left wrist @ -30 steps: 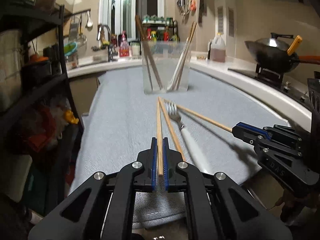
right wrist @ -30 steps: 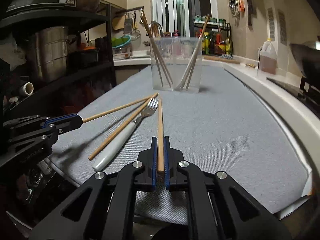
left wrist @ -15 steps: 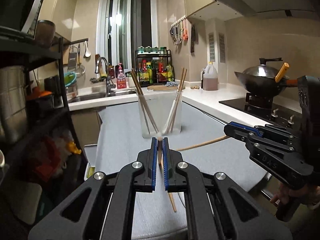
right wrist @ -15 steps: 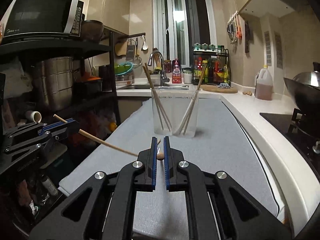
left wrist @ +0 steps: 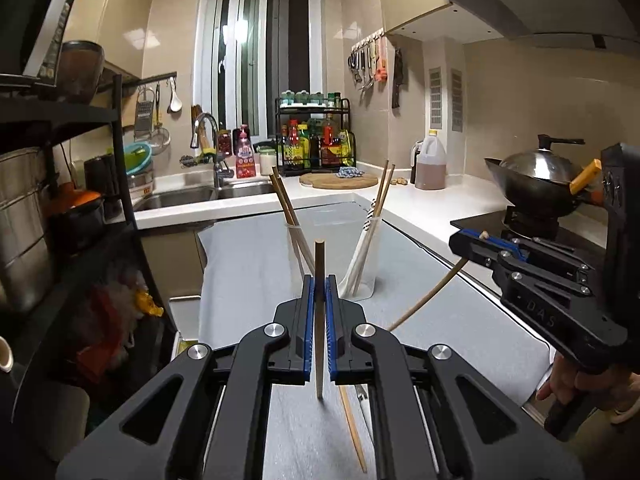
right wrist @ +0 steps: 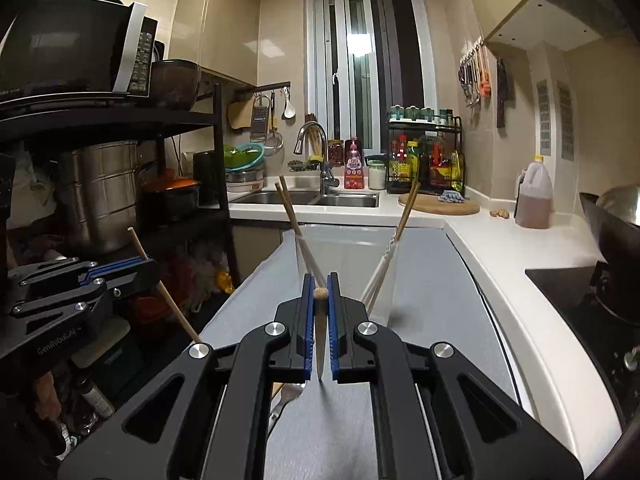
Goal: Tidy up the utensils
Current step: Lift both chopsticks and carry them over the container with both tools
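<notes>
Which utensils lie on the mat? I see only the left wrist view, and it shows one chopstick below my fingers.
Observer: The right wrist view also shows a fork. It lies on the grey mat, just below the right gripper.
Operator: Is the chopstick in my left fingers upright?
Observer: No. Seen from the right, the left gripper holds its chopstick tilted, and part of it shows above and below the fingers.

Fork [right wrist: 286, 398] mostly behind right tongs [right wrist: 320, 292]
</notes>
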The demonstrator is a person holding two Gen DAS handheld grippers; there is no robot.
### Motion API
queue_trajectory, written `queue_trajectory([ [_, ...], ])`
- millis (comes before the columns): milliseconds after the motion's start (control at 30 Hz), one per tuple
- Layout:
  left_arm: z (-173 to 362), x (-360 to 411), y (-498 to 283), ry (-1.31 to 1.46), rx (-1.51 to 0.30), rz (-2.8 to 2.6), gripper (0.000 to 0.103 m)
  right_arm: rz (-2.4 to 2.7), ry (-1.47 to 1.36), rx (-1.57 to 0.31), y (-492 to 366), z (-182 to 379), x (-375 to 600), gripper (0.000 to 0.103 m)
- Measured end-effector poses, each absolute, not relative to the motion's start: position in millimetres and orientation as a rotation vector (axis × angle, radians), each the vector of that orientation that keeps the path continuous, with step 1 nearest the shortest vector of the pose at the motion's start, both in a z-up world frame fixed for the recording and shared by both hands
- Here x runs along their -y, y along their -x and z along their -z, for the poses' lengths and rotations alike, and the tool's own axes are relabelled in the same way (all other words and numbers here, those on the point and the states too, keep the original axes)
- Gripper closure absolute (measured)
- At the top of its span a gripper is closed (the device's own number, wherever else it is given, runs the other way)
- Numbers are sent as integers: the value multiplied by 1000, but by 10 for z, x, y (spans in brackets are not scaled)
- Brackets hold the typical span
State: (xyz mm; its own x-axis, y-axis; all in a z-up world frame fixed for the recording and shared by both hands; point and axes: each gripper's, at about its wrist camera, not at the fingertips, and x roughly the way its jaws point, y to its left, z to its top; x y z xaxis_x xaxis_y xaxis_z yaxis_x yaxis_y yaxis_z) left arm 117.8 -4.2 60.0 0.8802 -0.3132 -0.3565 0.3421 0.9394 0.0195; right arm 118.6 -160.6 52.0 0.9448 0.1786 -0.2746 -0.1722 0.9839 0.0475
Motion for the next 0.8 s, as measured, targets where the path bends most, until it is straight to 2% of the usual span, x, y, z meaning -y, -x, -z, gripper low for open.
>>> queue_trajectory([
  [400, -901, 37, -1689, -45, -421, 377, 98, -163, -29, -327, -1658, -862, 1732, 97],
  [800, -1620, 192, -2058, -89, -350, 427, 98, -167, -13, -255, -2002, -1594, 1843, 97],
])
